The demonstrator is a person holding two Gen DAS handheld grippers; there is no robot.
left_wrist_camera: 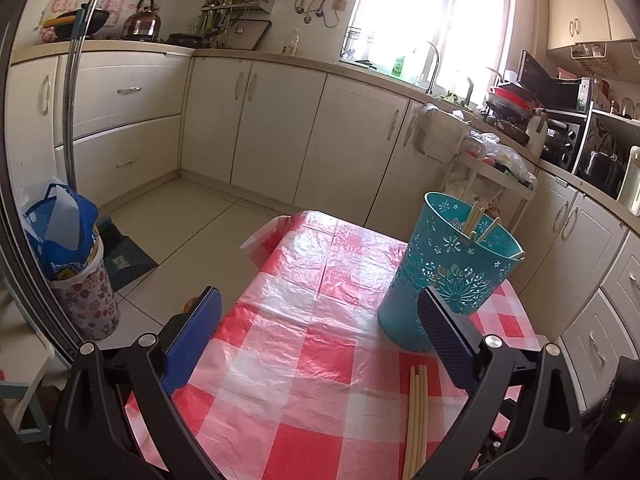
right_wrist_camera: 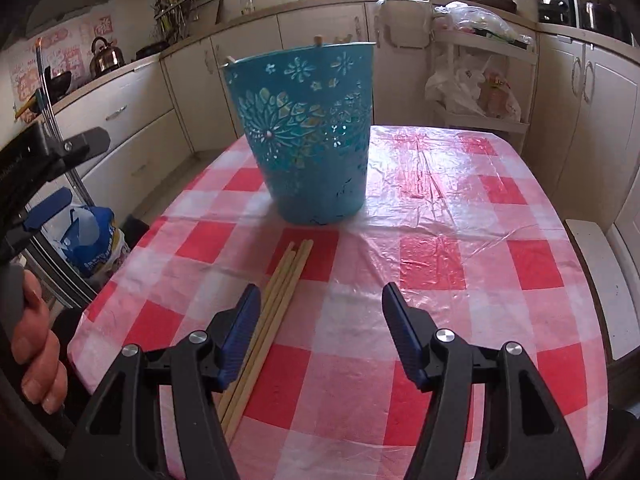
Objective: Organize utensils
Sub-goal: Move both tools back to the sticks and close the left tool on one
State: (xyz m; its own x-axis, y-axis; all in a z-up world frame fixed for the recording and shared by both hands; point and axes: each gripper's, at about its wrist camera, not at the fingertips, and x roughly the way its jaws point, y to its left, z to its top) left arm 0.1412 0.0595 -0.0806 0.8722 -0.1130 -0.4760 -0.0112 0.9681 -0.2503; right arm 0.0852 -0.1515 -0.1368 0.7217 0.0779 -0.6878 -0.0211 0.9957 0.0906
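Hovering over the red-and-white checked plastic tablecloth (right_wrist_camera: 440,216), both grippers empty. Landmark is the teal perforated plastic bucket with flower cutouts (right_wrist_camera: 308,136), standing upright on the cloth.

Right gripper (right_wrist_camera: 316,332): blue-padded jaws spread wide, nothing between them, pointing down toward the cloth on the near side of the bucket. Its left pad sits just beside the loose bundle of pale wooden chopsticks (right_wrist_camera: 280,280) and covers part of it in the right wrist view; whether it touches them I cannot tell.

Chopstick bundle: four sticks by my count, lying flat on the cloth side by side, far tips just short of the bucket's base, not touching it.

More pale wooden chopsticks inside the bucket (left_wrist_camera: 478,222): several lean against the rim, tops poking out above it.

Left gripper (left_wrist_camera: 320,336): jaws also wide apart, nothing held. In the left wrist view its right pad overlaps the bucket's lower wall; contact unclear. Person's left hand (right_wrist_camera: 38,340) is wrapped around its handle, well left of the bucket.
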